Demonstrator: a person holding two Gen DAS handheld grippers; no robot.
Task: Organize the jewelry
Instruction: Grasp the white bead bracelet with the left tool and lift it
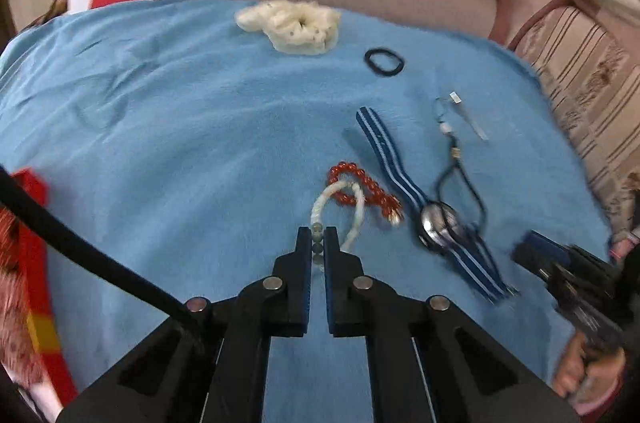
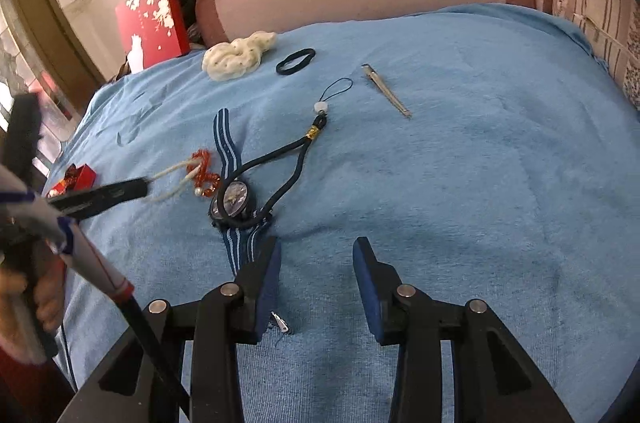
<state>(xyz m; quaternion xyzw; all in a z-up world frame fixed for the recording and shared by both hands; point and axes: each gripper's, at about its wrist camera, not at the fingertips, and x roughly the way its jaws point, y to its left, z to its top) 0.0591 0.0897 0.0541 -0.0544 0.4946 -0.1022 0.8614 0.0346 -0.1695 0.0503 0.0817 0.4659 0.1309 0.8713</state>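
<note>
So far little looks sorted: the left gripper is clamped on the white bead bracelet, looped with the red bracelet left of the striped watch. The right gripper gapes empty near the watch. Scrunchie, hair tie and clip lie far. No jewelry container is clearly identifiable; the watch buckle is partly hidden.

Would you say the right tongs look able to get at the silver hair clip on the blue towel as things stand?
Probably yes. The right tongs stand open and empty, and the silver hair clip lies alone on the blue towel ahead of them, with bare cloth between. The black cord lies off to the left, clear of that path.
</note>
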